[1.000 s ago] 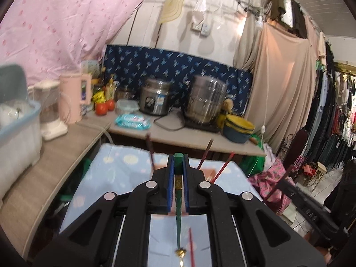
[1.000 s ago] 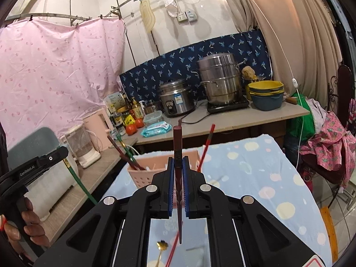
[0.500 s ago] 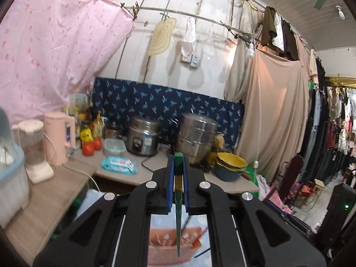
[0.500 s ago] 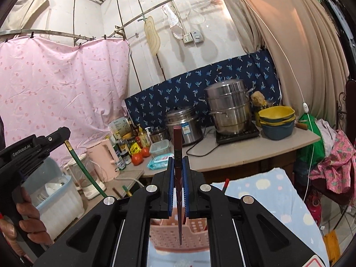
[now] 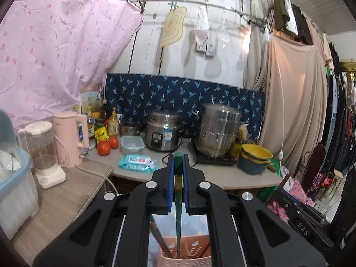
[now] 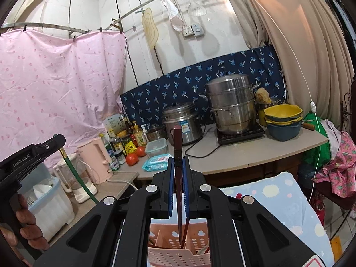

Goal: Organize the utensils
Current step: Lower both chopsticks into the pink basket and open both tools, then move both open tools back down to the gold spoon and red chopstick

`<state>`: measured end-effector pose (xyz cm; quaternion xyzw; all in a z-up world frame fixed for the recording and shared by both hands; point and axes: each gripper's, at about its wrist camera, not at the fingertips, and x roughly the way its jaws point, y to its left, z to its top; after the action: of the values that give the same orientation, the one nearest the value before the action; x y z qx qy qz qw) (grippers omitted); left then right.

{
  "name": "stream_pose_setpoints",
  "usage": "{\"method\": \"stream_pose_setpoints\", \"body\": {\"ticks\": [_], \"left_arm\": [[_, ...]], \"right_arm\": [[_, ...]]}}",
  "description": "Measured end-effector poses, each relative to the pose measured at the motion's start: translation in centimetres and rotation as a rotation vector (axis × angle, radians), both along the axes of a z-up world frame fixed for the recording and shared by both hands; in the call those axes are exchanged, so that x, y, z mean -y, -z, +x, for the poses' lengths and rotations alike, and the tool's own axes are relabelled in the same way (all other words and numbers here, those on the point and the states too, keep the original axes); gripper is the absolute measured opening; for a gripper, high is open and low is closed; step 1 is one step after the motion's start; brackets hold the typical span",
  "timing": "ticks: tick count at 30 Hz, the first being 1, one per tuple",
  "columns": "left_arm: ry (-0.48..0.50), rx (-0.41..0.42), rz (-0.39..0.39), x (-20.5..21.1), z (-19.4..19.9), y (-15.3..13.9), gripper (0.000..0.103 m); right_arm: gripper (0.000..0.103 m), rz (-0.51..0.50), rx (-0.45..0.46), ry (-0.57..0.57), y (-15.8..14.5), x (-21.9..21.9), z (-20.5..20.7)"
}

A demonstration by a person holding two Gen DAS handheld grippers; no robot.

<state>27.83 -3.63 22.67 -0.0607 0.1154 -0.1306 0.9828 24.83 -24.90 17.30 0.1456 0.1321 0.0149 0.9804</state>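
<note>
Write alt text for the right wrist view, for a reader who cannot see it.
The right gripper is shut on a dark red chopstick, tip down over a pink slotted utensil basket. At far left, the left gripper holds a green chopstick; behind is a cluttered kitchen counter.

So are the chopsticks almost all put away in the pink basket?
Some are: sticks already stand in the pink basket. In hand, the left gripper clamps a green chopstick and the right gripper a dark red chopstick, tips over the basket. Left: dropping both in. Whether more remain can't be seen.
</note>
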Motion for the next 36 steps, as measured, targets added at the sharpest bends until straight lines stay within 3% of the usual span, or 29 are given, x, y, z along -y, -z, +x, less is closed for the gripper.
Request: {"method": "stream_pose_setpoints", "body": {"ticks": [7, 17, 18, 20, 21, 22, 26, 36], "left_arm": [[0.004, -0.059, 0.009, 0.0, 1.2, 2.6, 0.007], [0.006, -0.084, 0.011, 0.3, 1.5, 3.8, 0.007], [0.006, -0.087, 0.007, 0.3, 1.5, 3.9, 0.009], [-0.004, -0.096, 0.002, 0.1, 1.6, 3.9, 0.023], [-0.010, -0.092, -0.002, 0.0, 1.5, 3.9, 0.035], [-0.019, -0.086, -0.003, -0.1, 1.3, 3.9, 0.038], [-0.022, -0.095, -0.006, -0.5, 1.2, 4.0, 0.038], [-0.018, -0.115, -0.001, -0.9, -0.2, 4.6, 0.038]], "right_arm": [[0.007, -0.001, -0.069, -0.004, 3.0, 0.0, 1.7], [0.007, -0.003, -0.106, -0.010, 4.4, -0.2, 2.2], [0.008, 0.000, -0.111, -0.006, 4.4, -0.1, 2.2], [0.013, 0.009, -0.106, 0.002, 4.4, 0.1, 2.0], [0.015, 0.010, -0.104, 0.004, 4.4, 0.1, 1.9], [0.016, 0.012, -0.099, 0.006, 4.3, 0.2, 1.8], [0.021, 0.014, -0.090, 0.012, 4.1, 0.4, 1.4], [0.022, 0.010, -0.096, 0.009, 4.4, 0.2, -0.2]]}}
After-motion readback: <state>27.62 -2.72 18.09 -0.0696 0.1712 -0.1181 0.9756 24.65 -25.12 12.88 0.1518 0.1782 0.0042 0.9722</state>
